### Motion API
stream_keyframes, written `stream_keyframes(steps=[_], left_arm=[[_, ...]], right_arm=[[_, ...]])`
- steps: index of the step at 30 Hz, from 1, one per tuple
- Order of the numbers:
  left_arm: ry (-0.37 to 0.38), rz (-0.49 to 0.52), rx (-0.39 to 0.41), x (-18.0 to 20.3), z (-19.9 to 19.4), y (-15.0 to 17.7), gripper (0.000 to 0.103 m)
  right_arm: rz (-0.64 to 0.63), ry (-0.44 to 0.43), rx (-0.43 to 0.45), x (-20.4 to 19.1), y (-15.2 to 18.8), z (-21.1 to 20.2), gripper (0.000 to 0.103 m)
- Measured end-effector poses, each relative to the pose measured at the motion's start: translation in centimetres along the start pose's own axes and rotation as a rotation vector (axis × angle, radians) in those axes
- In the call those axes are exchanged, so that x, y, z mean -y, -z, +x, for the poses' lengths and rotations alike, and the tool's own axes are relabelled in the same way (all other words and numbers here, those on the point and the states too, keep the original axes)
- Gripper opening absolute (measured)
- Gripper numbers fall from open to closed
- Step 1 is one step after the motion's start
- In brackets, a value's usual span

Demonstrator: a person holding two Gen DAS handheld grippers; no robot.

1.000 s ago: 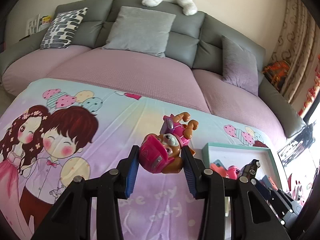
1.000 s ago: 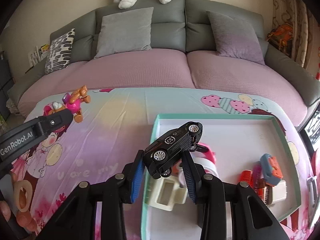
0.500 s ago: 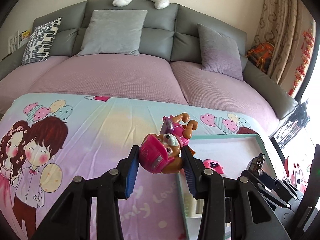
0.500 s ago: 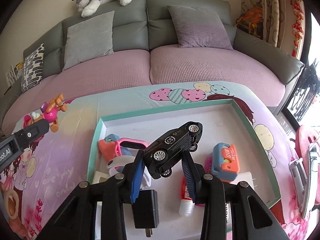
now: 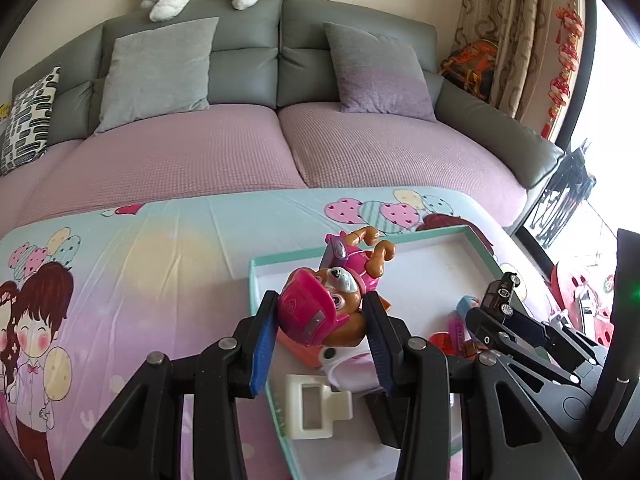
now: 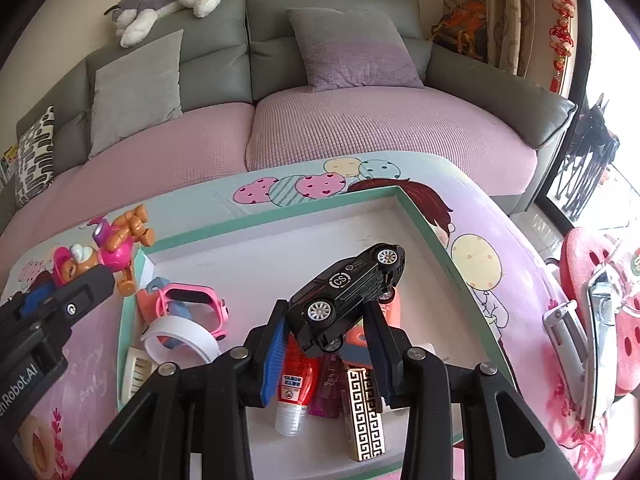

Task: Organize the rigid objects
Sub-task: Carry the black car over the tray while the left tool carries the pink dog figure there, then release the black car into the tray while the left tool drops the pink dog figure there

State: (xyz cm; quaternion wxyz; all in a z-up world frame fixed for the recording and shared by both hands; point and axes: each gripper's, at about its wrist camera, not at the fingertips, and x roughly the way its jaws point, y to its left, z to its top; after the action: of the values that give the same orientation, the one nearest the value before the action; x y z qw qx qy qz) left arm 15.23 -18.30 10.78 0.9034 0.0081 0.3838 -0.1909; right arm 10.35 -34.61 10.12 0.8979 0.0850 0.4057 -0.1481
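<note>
Blue-padded jaws of the left gripper [image 5: 320, 336] pinch a pink pup figure [image 5: 324, 312], part open around its head, above the near-left corner of the tray [image 5: 256, 268]. Right gripper [image 6: 326, 340] jaws clamp a black toy car [image 6: 348, 300], tilted nose-down, over the tray's middle. Beneath lie a red bottle [image 6: 294, 376], a patterned box [image 6: 364, 412] and a pink watch [image 6: 196, 304]. Tray sits on a cartoon cloth [image 5: 132, 264] before a sofa [image 5: 248, 64].

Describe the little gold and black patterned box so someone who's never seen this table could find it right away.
Find the teal-rimmed tray on the cartoon-print tablecloth before the sofa. At its near edge, under the right gripper, lies the gold and black box, beside a red bottle. Only it carries a maze-like key pattern.
</note>
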Motion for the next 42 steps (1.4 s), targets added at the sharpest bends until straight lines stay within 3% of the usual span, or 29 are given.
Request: stream_keyframes(steps=[22, 42], left_arm=[[0.040, 0.055, -0.073, 3.0, 2.5, 0.9, 0.044], [0.029, 0.053, -0.109, 2.8, 3.4, 1.3, 0.044]], right_arm=[[-0.021, 0.033, -0.037, 0.8, 0.2, 0.4, 0.040], [-0.088, 0.084, -0.062, -0.3, 0.6, 1.0, 0.041]])
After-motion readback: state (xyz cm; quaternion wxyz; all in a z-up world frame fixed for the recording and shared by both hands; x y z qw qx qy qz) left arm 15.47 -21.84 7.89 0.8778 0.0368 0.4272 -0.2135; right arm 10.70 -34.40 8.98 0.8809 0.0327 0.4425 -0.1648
